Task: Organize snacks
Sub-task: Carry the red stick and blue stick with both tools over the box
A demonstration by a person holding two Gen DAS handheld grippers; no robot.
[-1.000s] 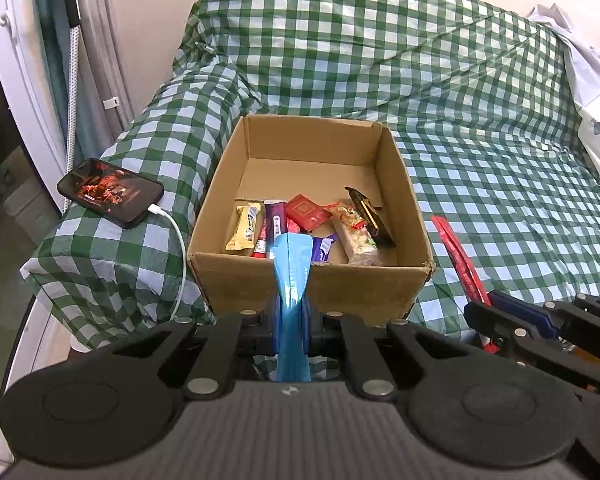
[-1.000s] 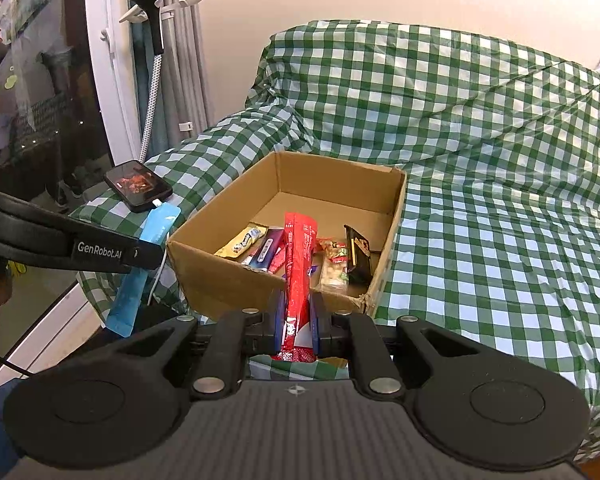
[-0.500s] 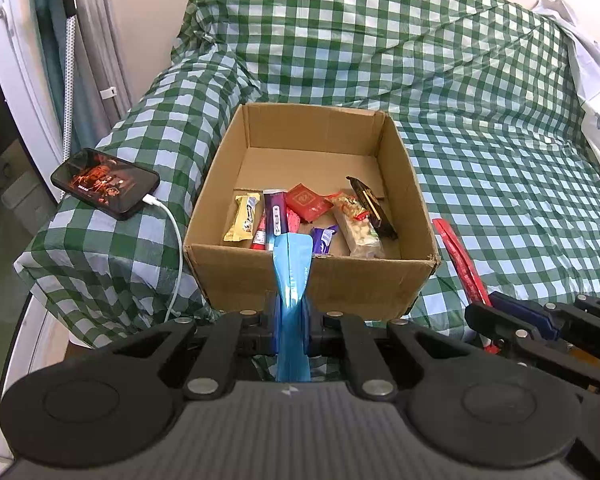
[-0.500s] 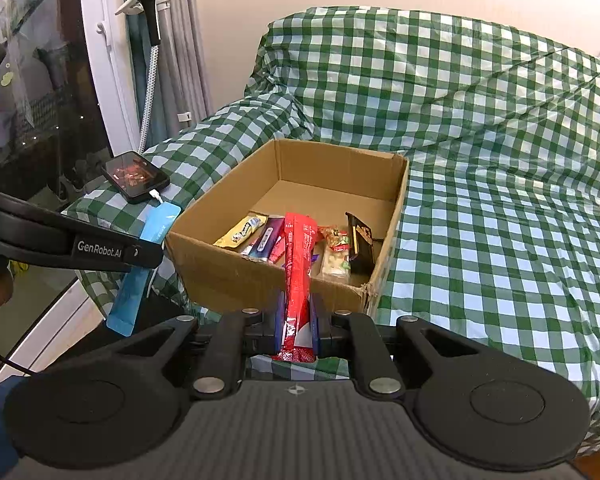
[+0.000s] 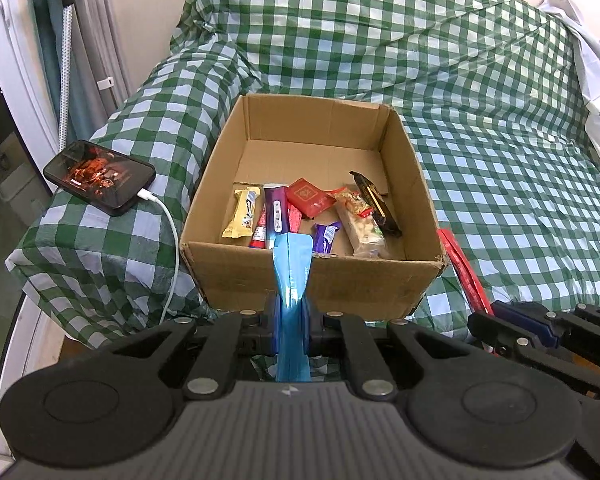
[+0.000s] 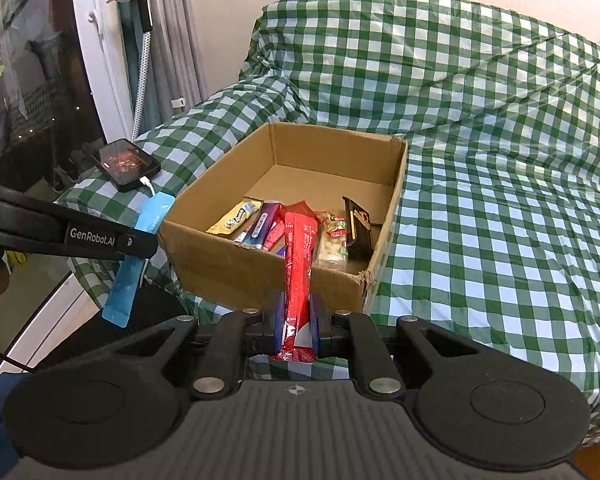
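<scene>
An open cardboard box (image 5: 316,280) (image 6: 260,272) sits on the green-checked bed and holds several snack packets along its near side. My left gripper (image 5: 291,320) is shut on a blue snack pouch (image 5: 292,276) whose top reaches just over the box's near wall. From the right wrist view that blue pouch (image 6: 140,248) hangs left of the box. My right gripper (image 6: 296,324) is shut on a long red snack packet (image 6: 299,256), upright in front of the near wall. That red packet (image 5: 462,272) shows beside the box's right corner in the left wrist view.
A phone (image 5: 100,176) (image 6: 126,164) with a white charging cable (image 5: 172,240) lies on the bed corner left of the box. A glass door (image 6: 28,100) and curtain (image 6: 172,32) stand at the left. White cloth (image 5: 596,72) lies at the bed's far right.
Both views have drifted slightly closer and higher over the box, so more of its floor shows. Both packets stay gripped.
</scene>
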